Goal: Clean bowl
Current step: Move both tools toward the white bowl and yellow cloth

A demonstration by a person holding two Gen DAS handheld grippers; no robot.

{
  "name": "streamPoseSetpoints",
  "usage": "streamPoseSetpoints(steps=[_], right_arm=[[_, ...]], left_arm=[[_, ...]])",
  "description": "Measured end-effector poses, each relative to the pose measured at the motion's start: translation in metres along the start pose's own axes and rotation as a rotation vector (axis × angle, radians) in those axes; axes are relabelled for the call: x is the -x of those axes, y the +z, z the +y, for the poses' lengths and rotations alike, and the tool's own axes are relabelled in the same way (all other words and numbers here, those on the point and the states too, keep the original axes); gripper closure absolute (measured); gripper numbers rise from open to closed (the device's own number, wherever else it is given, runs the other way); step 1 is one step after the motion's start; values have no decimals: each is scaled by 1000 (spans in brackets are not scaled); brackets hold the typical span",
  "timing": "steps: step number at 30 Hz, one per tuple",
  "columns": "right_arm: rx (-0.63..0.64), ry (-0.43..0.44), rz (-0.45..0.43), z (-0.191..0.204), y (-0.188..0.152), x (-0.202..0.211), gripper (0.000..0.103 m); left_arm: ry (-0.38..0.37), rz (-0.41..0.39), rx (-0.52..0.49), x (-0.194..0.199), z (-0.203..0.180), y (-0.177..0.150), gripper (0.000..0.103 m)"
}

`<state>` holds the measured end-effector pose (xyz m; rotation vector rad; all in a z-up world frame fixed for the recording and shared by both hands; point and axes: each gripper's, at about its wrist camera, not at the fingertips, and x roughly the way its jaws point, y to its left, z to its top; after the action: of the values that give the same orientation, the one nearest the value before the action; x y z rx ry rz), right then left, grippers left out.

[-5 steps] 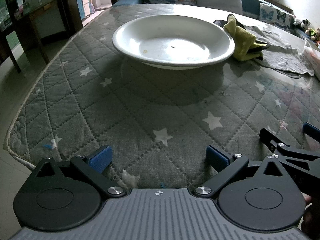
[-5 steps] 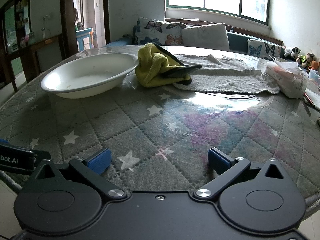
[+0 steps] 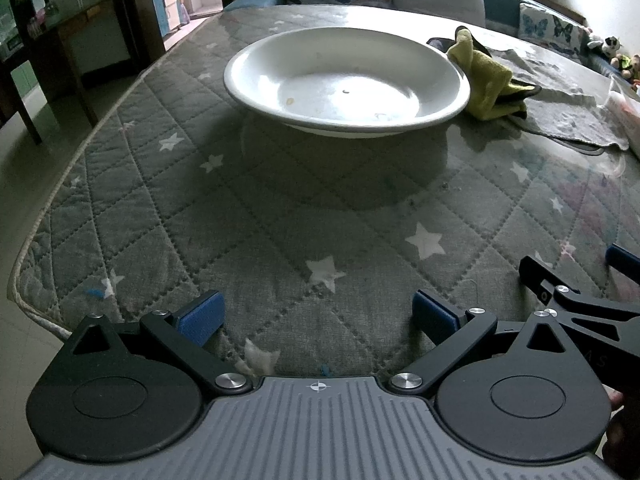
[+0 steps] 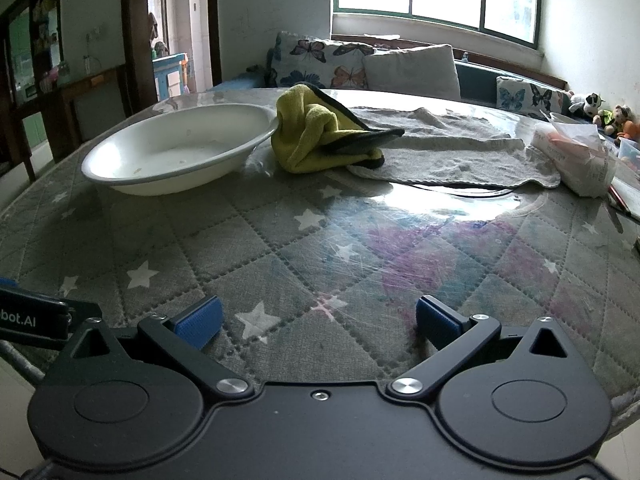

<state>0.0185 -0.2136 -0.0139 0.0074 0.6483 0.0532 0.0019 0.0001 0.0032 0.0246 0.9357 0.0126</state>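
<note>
On the quilted surface (image 3: 168,216) ahead of you, the white bowl (image 3: 346,80) sits upright, and it is not clean as it lies: a few small specks and crumbs show on its inner floor in the left wrist view, one yellowish bit to the left, a dark dot near the middle and a pale scrap toward the near right. So wiping is left to do, as far as these views show. Whether the bowl has had a pass already, you cannot read from this.

Your cleaning cloth, the yellow cloth (image 4: 320,136), lies crumpled just beside the bowl's right rim, touching or nearly touching it, with its far edge resting on a grey towel (image 4: 460,152) spread flat beyond.

Your left claw (image 3: 318,316) is spread wide with nothing between its blue pads, hanging low over the near edge of the surface; the bowl lies straight ahead of it, well apart. Your right claw (image 4: 318,318) is likewise wide open and holds nothing. From it, the bowl (image 4: 176,152) sits ahead and to the left, and the yellow cloth is almost dead ahead, well apart too. Both claws sit side by side, each edging into the other's view.
</note>
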Motion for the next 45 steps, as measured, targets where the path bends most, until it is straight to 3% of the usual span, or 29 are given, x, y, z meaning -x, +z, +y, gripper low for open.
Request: streamPoseSetpoints(steps=[15,45], right_arm=[[18,21,48,0,6,-1,0],[61,62,124,-3,19,-11,0]], left_arm=[[7,80,-32,-6,-3,13,2],[117,79,-142,-13,-8,51,2]])
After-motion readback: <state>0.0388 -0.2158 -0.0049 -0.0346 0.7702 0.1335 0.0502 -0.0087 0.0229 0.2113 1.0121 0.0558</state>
